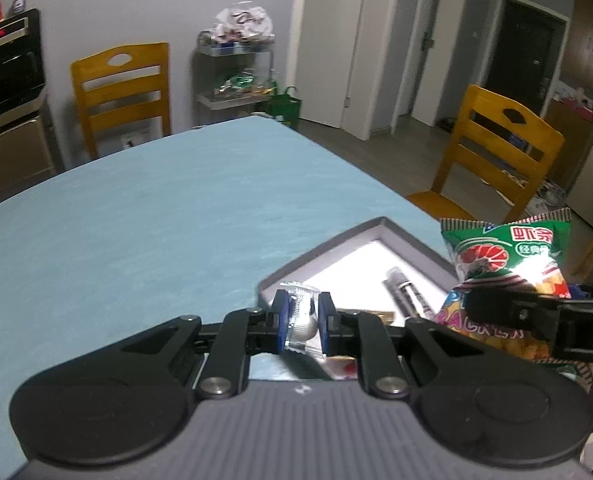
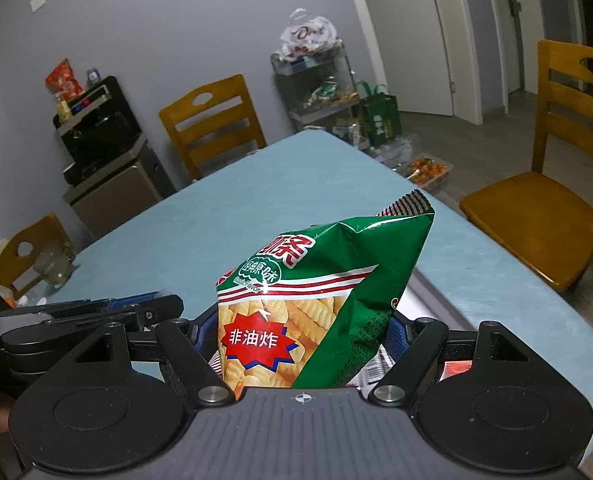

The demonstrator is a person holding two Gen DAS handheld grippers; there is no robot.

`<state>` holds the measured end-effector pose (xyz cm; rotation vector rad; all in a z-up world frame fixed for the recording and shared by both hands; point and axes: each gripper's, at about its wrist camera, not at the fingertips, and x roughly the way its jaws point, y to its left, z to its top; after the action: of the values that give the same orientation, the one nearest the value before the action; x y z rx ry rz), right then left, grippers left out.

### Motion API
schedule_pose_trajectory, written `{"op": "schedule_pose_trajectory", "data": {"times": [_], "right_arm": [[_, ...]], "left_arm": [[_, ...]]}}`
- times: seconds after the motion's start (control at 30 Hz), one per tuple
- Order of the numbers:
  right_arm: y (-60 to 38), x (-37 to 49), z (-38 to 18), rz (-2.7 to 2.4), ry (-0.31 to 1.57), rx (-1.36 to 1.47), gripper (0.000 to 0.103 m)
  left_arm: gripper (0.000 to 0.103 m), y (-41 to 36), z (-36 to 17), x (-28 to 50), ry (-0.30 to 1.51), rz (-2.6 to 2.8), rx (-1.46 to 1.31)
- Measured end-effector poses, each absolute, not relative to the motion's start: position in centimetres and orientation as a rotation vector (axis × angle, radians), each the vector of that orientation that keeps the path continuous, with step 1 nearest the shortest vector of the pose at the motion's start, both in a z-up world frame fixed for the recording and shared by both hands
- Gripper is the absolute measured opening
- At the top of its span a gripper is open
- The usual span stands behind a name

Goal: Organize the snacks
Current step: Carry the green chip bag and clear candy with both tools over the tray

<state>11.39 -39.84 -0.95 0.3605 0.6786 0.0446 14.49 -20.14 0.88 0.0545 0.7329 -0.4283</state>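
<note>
Left view alone shows left gripper (image 1: 303,317) clamped on clear-wrapped snack (image 1: 301,312) over grey box (image 1: 338,242); right gripper (image 2: 296,334) grips green chip bag (image 2: 316,280) above blue table (image 2: 256,184), wooden chairs (image 2: 212,120) around.

Blue table (image 1: 136,208), wooden chairs (image 1: 122,88), wire shelf rack (image 1: 236,76), green tote bag (image 2: 380,118), white doors (image 1: 332,40)

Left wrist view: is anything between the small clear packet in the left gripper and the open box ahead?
Nothing visible does. The left gripper holds the clear packet at the grey box's near corner. The green chip bag, held by the right gripper, hangs off to the right.
</note>
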Motion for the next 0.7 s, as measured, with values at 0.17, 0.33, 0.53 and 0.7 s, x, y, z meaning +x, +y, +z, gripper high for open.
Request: {"op": "schedule_pose_trajectory", "data": {"times": [0.17,0.33,0.53,0.7], "right_arm": [[-40.9,10.9,-1.2,0.013,0.681,0.352,0.076],[-41.3,10.6,-1.6,-0.014,0.687,0.328,0.076],[-41.3,10.8,-1.8,-0.03,0.69,0.292,0.076],[-41.0,10.9,-2.1,-0.032,0.697,0.254,0.076]], "left_arm": [[0.01,-22.3,0.8,15.1,0.731,-0.47,0.069],[0.011,-24.0,0.6,15.7,0.732,-0.498,0.081],[0.011,-25.1,0.3,16.2,0.738,-0.521,0.098],[0.011,-25.5,-0.1,16.5,0.743,-0.532,0.11]]}}
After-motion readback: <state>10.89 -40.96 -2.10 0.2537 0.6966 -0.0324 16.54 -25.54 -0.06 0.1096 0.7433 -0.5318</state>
